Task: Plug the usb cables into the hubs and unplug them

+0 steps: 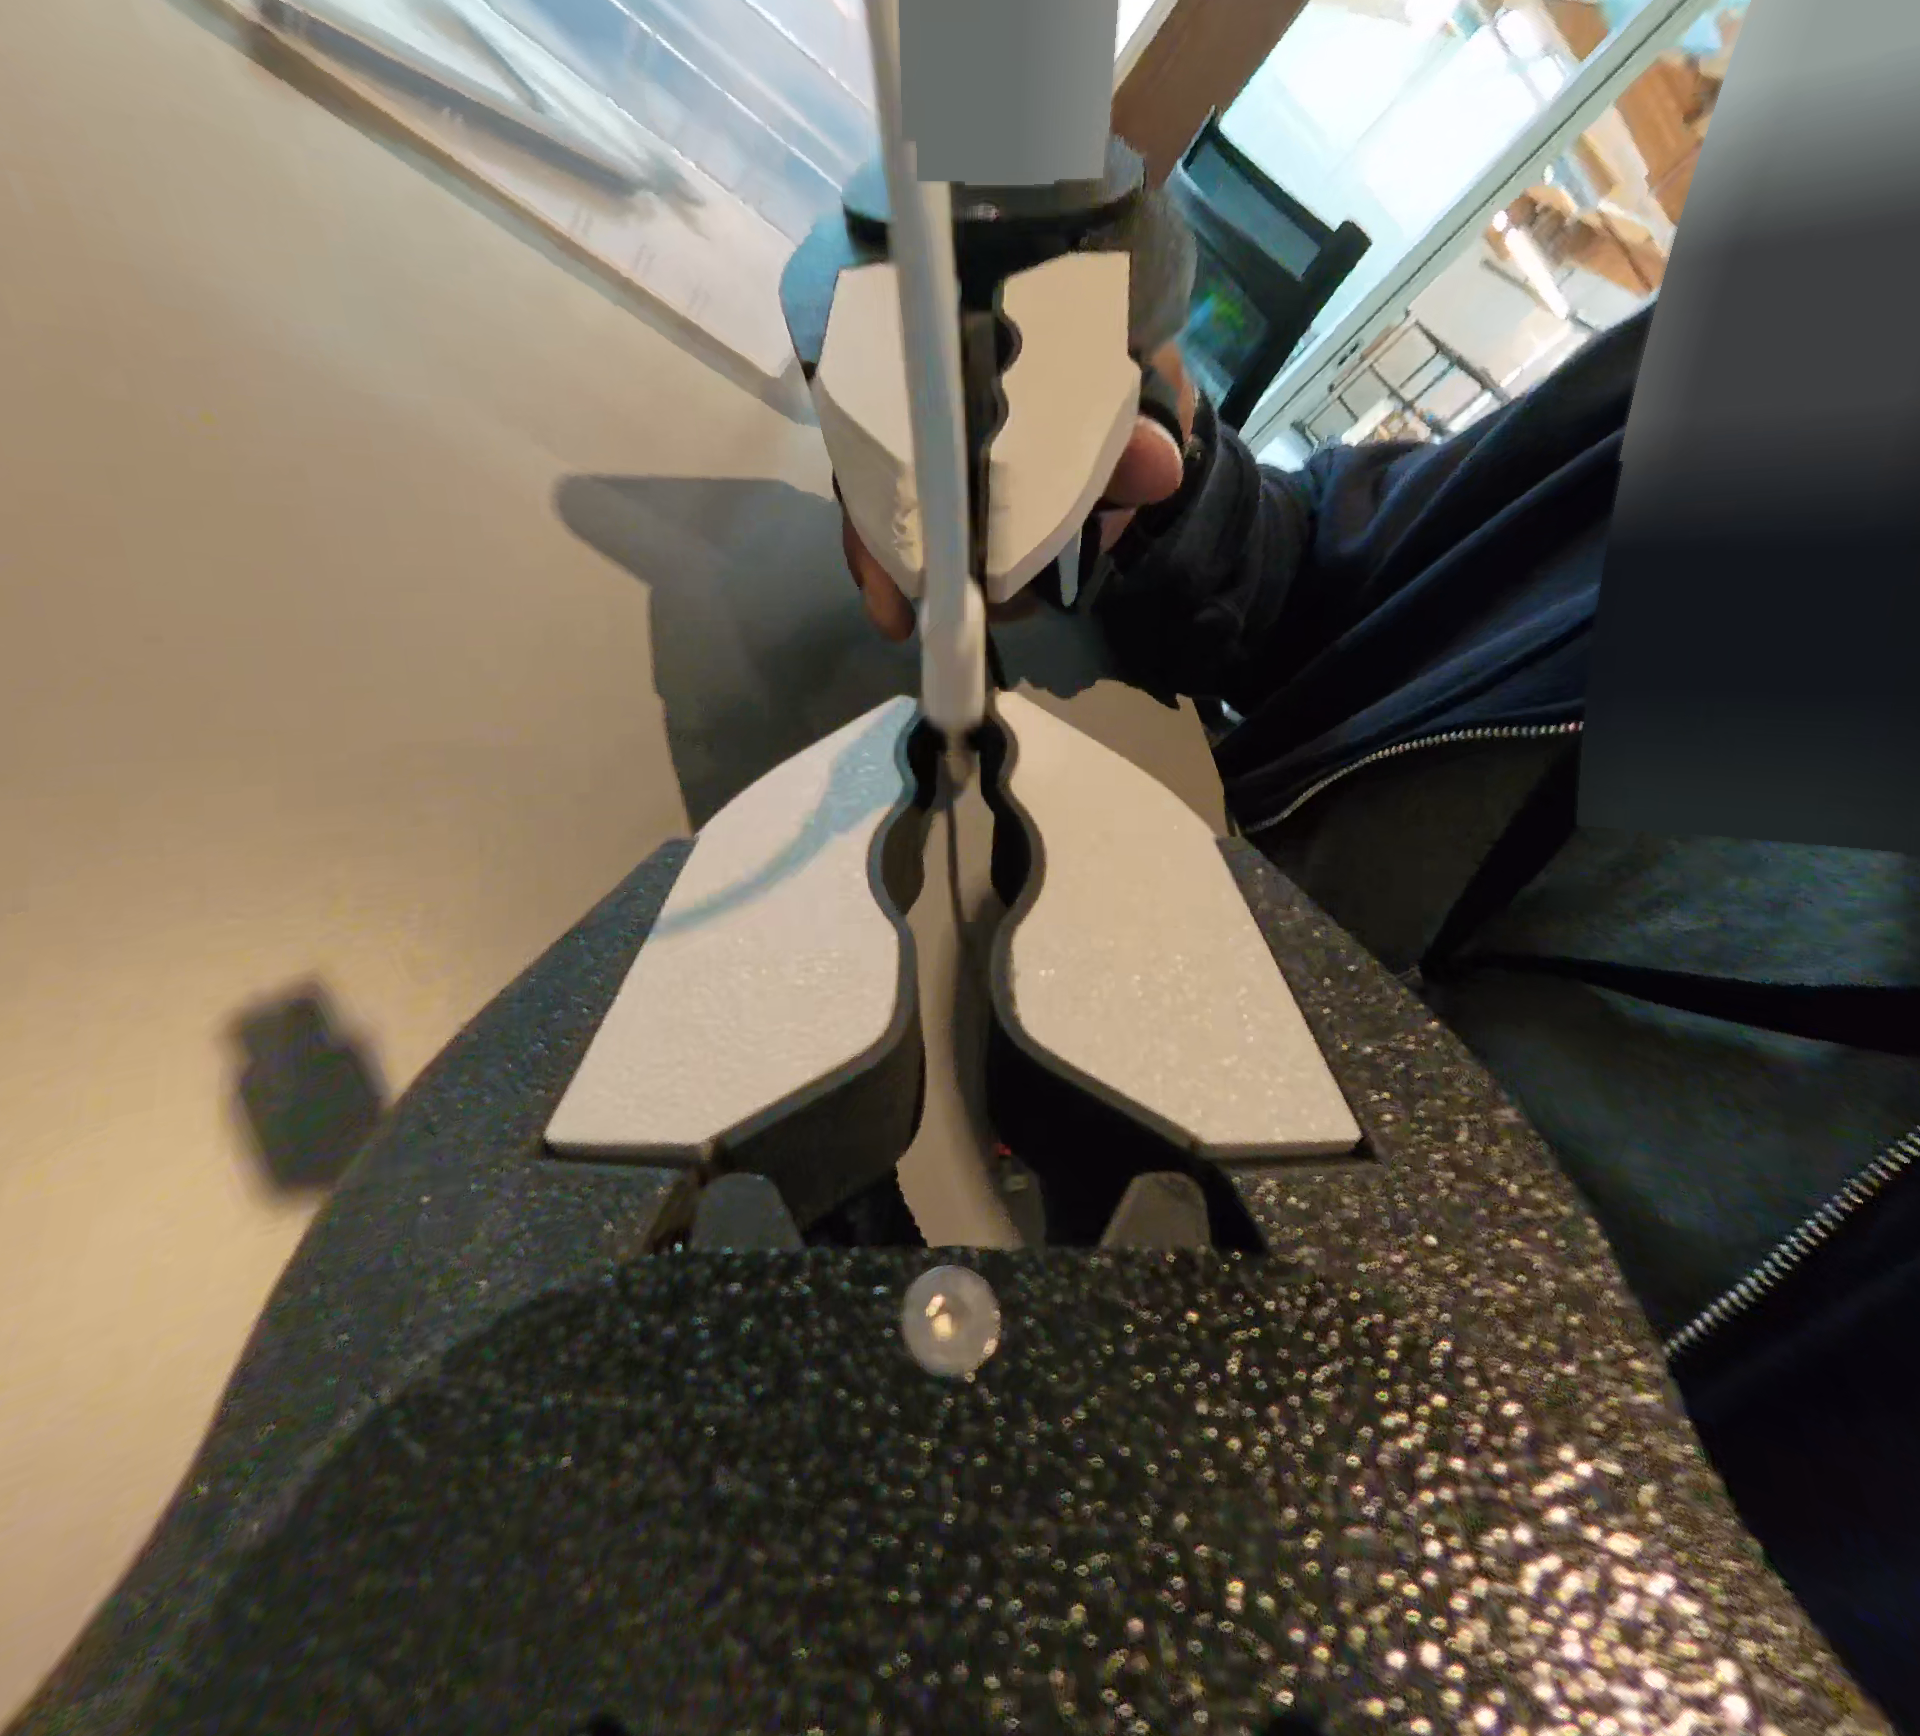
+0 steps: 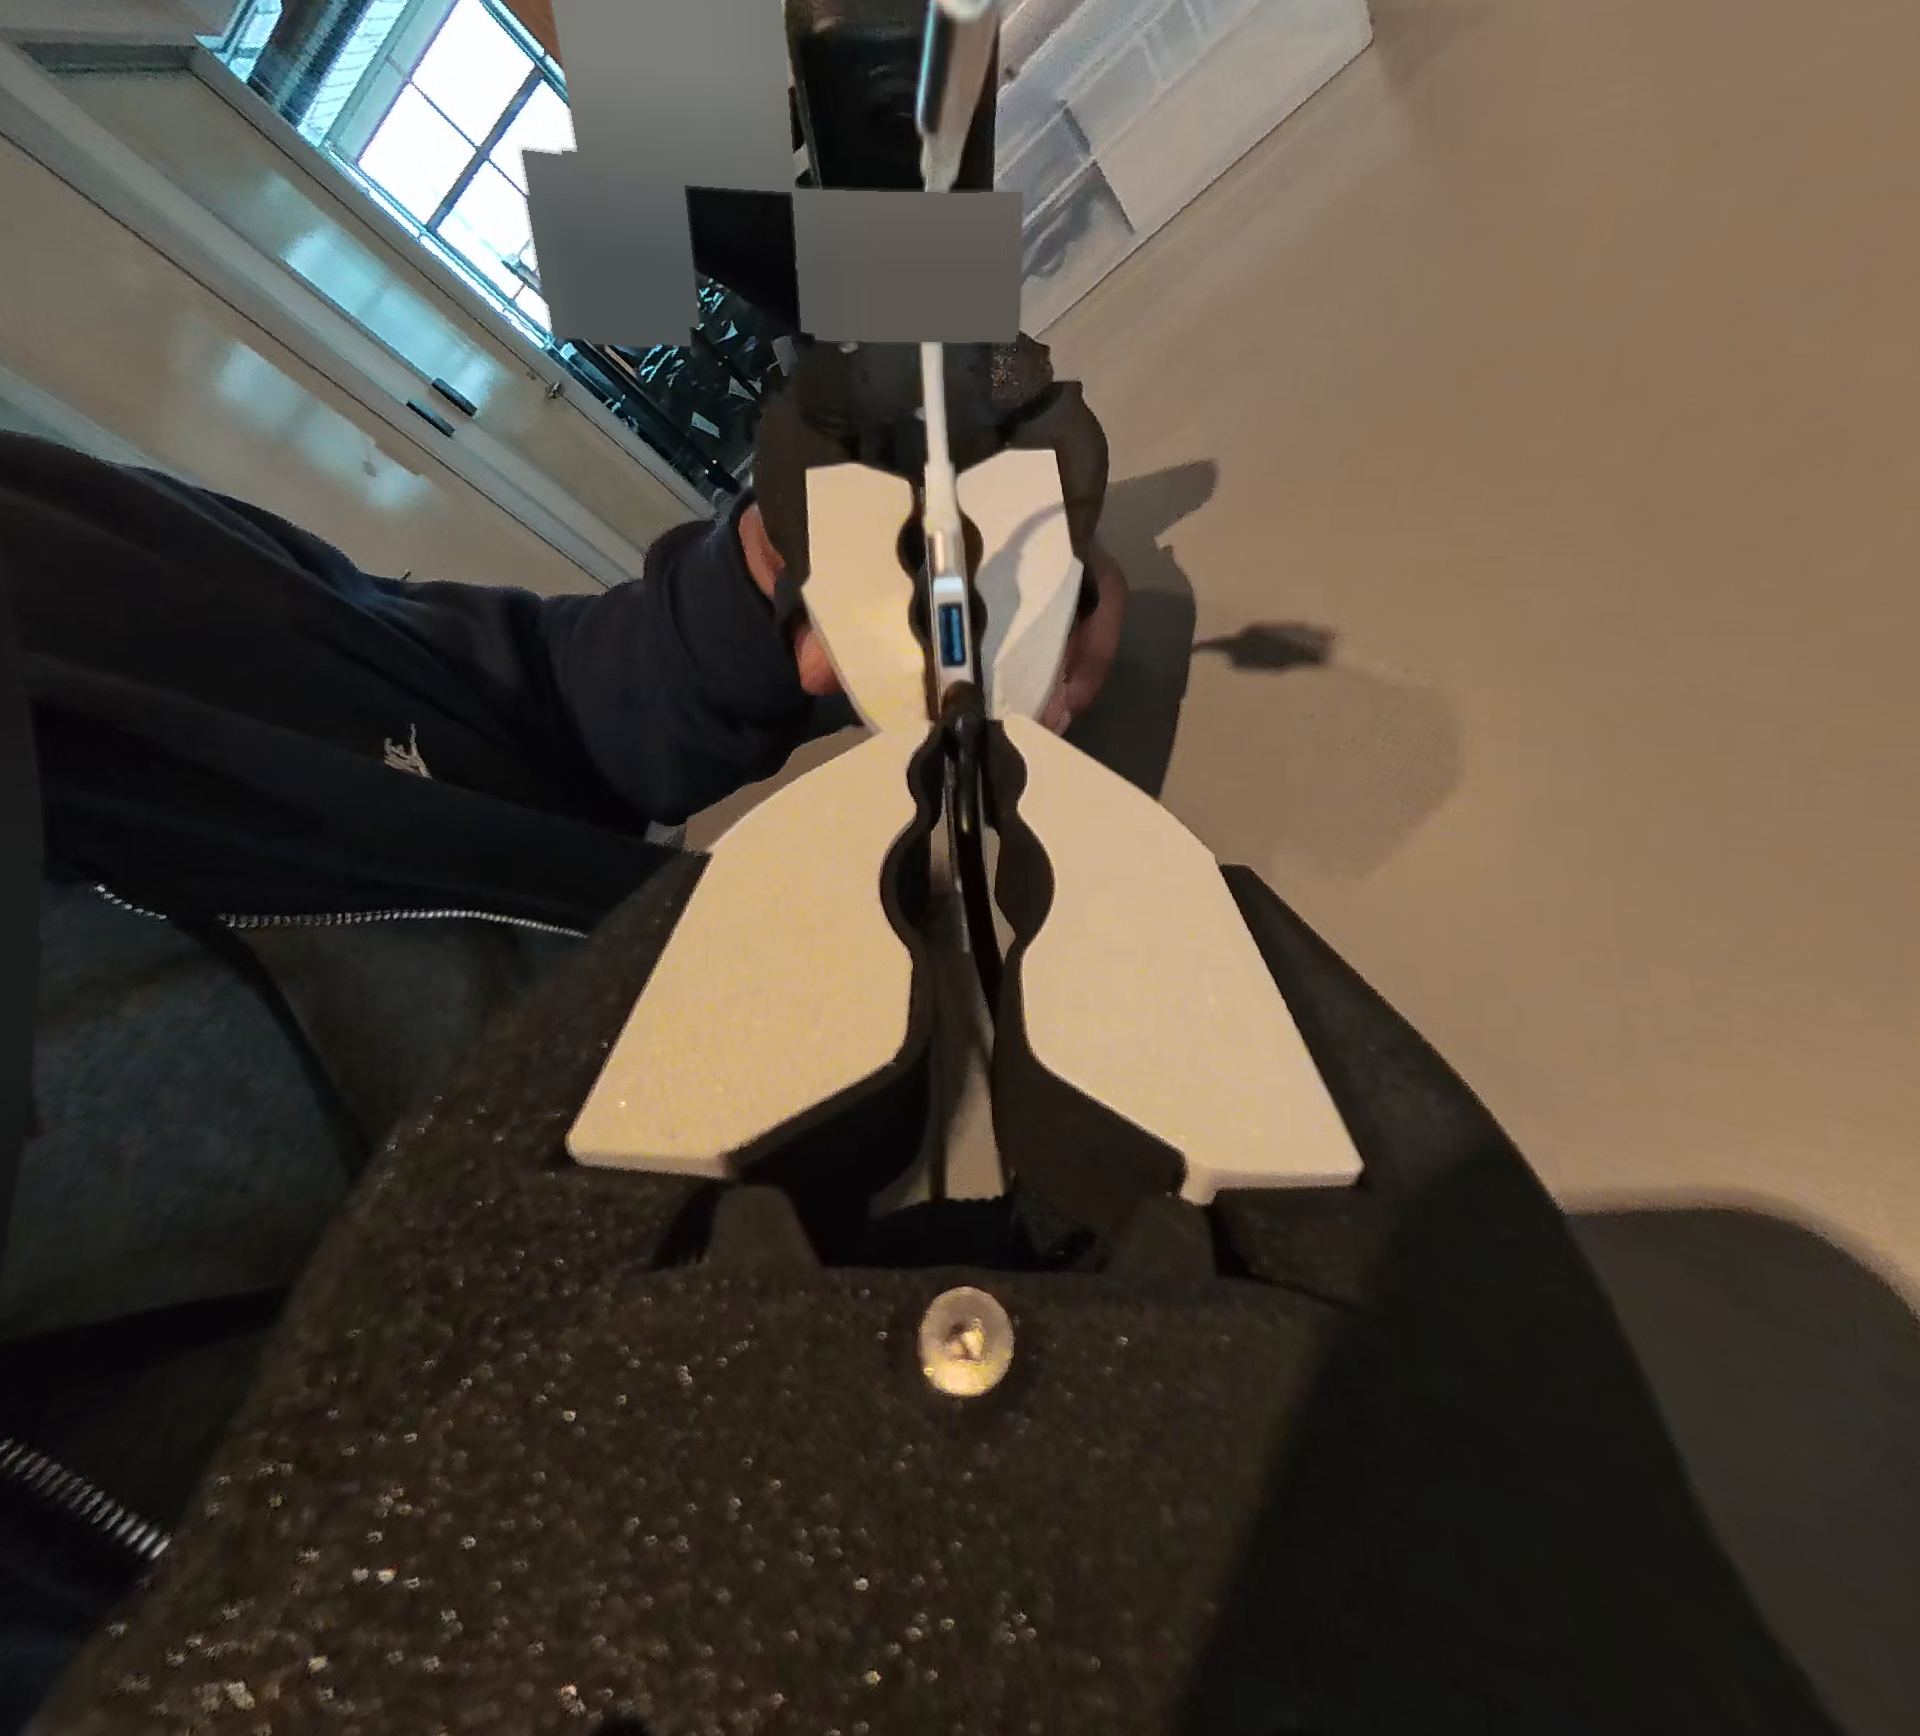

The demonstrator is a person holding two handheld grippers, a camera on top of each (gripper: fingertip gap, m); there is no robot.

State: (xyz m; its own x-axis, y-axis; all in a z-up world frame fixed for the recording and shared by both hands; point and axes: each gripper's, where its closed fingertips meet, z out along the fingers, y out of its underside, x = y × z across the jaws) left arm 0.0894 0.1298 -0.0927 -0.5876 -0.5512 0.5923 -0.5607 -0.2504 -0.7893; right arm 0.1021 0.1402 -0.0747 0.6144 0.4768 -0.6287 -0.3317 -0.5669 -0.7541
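Hub (image 2: pixel 954 637), slim silver w/ blue port, sits pinched in L gripper (image 2: pixel 940 699), its white lead (image 1: pixel 920 398) running up. R gripper (image 2: pixel 961 741) meets it tip to tip, clamped on black usb cable (image 2: pixel 968 793). Black plug (image 2: pixel 1262 644) lies on beige table (image 2: pixel 1558 336) at right.

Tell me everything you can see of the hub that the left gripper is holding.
The hub is a slim silver-white stick, metal by its look, with a blue port facing the right wrist camera. It sits edge-on between the fingers of the left gripper, off the table. A white cable leaves its far end. The right gripper, shut on a dark plug, is at its near end; whether they are mated is unclear.
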